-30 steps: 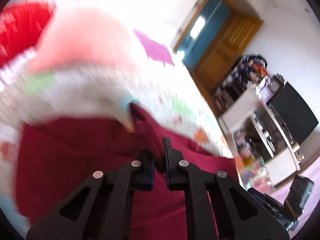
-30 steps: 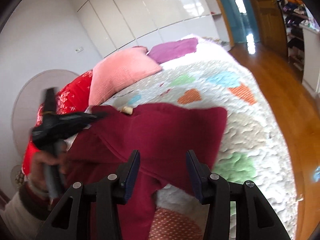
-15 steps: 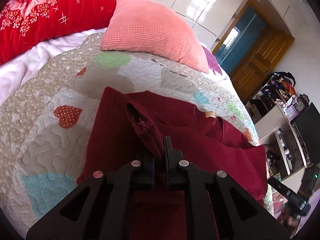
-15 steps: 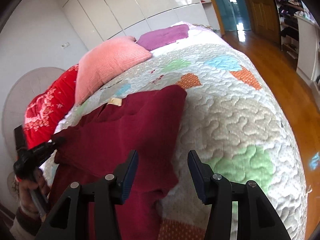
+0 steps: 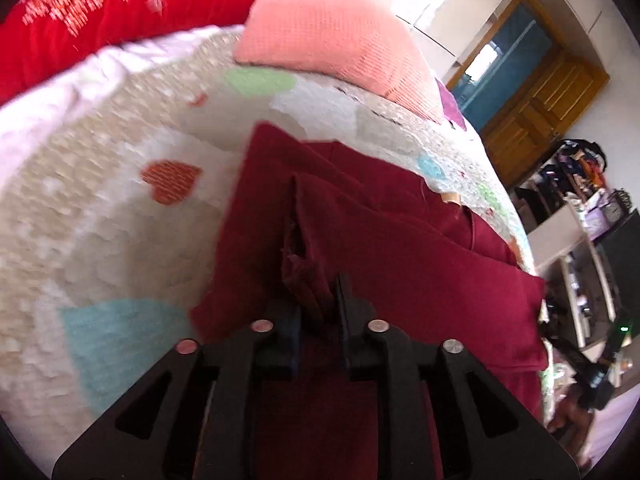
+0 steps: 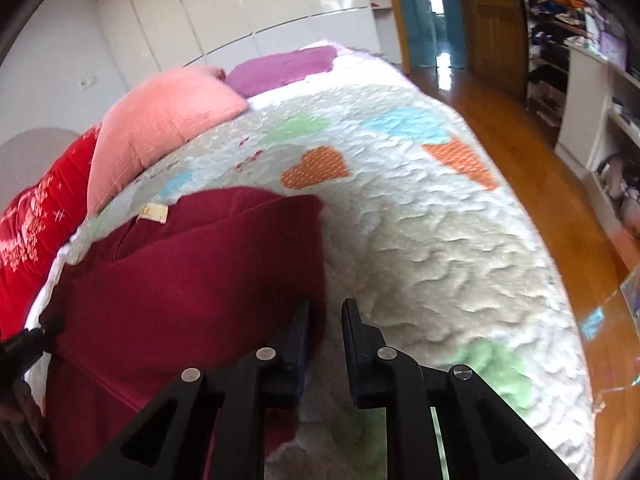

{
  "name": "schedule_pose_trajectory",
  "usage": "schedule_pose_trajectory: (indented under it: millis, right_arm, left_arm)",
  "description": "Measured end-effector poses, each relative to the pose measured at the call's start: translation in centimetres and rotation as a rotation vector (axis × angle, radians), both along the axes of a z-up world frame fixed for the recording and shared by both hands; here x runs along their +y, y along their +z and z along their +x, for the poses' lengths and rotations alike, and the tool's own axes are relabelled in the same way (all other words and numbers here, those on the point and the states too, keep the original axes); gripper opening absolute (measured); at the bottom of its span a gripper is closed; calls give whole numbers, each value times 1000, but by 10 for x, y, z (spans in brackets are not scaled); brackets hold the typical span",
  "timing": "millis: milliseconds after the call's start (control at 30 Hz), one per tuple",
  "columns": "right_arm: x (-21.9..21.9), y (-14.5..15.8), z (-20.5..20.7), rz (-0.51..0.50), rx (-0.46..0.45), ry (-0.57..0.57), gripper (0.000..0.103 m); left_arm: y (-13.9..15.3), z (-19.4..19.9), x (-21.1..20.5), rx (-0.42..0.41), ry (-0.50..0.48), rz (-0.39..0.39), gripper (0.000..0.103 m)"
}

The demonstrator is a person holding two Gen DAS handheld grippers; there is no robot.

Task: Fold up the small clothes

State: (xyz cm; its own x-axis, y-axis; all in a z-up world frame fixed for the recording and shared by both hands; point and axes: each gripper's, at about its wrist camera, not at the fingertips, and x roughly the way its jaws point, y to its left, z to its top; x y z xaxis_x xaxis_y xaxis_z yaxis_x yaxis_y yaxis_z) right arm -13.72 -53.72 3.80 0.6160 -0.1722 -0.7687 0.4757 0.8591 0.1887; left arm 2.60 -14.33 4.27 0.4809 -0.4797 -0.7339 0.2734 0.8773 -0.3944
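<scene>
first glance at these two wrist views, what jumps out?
The dark red garment spread on the heart-patterned quilt dominates both views. The left gripper has a bunched fold of it between its fingers, while the right gripper sits at the garment's right edge, jaws narrowly apart. Behind, a salmon pillow leans by a red blanket.

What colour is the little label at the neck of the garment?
Pale cream or beige, against the dark red garment. The label shows best in the right wrist view.

one maroon garment (image 6: 192,280), one pink pillow (image 6: 160,128), one purple pillow (image 6: 280,68), one red pillow (image 5: 100,12), one quilted bed (image 6: 440,240), two tongs: left tongs (image 5: 318,312), right tongs (image 6: 325,332)
</scene>
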Motion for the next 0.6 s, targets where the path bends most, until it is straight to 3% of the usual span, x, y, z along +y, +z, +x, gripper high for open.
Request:
schedule_pose_trajectory:
  millis: [67, 133, 333, 467, 600]
  right_arm:
    - [0, 13, -10, -10, -19, -16, 15]
    - [5, 26, -17, 37, -65, 26, 15]
    - [53, 32, -3, 32, -55, 222, 16]
    - [64, 10, 8, 25, 9, 241, 16]
    - [59, -6, 7, 11, 23, 242, 14]
  left_arm:
    - [12, -6, 6, -55, 36, 50, 41]
    - [20, -11, 12, -95, 56, 48, 48]
    - [15, -4, 2, -79, 42, 59, 48]
    - [-7, 5, -13, -37, 19, 141, 48]
    - [-11, 5, -17, -60, 11, 174, 49]
